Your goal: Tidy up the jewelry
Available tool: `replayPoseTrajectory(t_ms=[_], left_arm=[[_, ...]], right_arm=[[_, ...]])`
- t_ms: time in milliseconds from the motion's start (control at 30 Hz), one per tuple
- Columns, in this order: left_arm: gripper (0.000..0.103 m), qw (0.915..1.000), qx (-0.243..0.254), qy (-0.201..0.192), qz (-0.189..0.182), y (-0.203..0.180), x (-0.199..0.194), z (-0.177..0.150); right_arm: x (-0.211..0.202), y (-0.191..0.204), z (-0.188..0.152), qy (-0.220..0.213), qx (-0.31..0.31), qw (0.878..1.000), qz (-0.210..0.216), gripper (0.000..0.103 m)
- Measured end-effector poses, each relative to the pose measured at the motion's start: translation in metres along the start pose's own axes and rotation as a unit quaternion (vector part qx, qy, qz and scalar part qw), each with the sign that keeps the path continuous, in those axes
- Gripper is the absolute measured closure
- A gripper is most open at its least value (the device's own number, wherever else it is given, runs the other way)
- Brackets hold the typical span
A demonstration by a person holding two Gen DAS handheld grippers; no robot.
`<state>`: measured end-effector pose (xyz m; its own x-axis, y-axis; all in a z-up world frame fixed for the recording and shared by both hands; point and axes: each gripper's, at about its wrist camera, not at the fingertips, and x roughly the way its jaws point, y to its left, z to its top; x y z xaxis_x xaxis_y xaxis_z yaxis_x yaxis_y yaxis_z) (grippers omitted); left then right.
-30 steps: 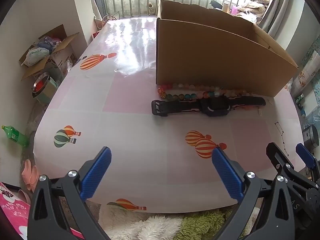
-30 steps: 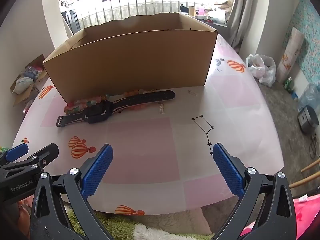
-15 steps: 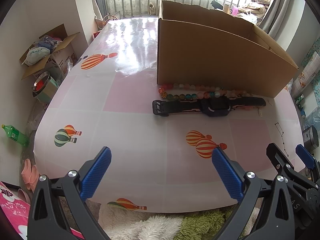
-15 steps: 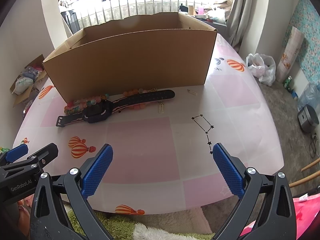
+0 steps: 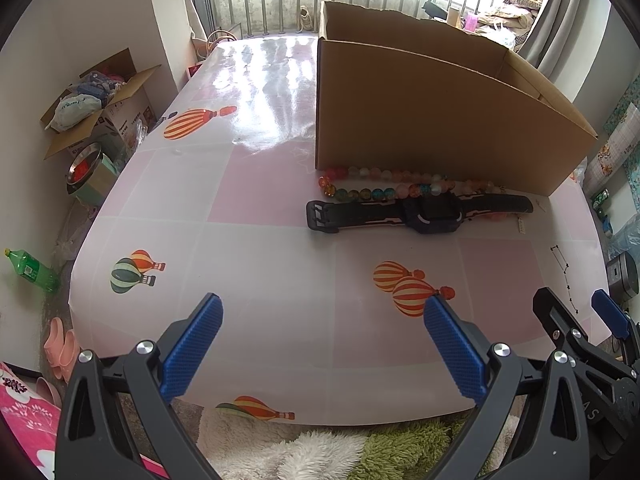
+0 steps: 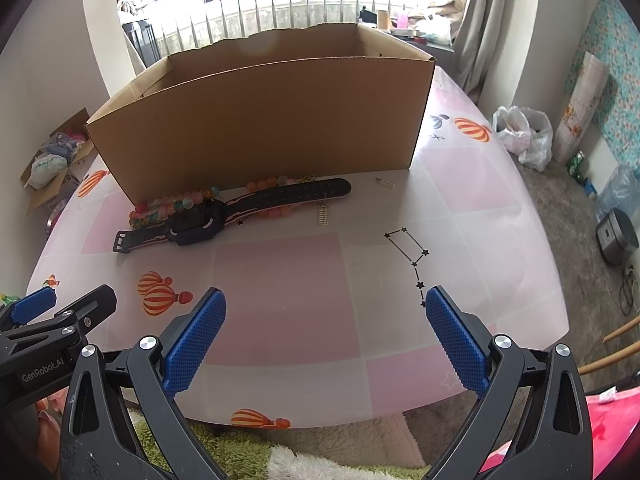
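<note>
left wrist view: left gripper (image 5: 322,316) jaws wide, empty; watch (image 5: 420,214) + bead strand (image 5: 384,184) mid-right by box (image 5: 436,120). right wrist view: right gripper (image 6: 326,312) jaws wide; adds 2 small charms (image 6: 323,214) on bench (image 6: 280,280), center.

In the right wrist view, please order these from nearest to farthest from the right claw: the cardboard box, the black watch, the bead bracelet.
From the right claw:
1. black watch, ahead, left of centre.
2. bead bracelet, just behind the watch, against the box.
3. cardboard box, at the back.

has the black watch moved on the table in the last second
No. The black watch lies just in front of the cardboard box, across the bead strand, as before.
</note>
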<state>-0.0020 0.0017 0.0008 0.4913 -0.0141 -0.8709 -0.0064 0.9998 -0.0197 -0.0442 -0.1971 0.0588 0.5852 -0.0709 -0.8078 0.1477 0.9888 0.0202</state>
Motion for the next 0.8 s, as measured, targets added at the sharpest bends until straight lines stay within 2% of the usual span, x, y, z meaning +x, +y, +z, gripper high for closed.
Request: replayPoseTrajectory(t_ms=[800], left_arm=[[0.004, 1.0000, -0.001, -0.004, 0.005, 0.0014, -0.0020, 0.0024]], right_arm=[[-0.0008, 0.0015, 0.0009, 0.000, -0.003, 1.000, 0.000, 0.007]])
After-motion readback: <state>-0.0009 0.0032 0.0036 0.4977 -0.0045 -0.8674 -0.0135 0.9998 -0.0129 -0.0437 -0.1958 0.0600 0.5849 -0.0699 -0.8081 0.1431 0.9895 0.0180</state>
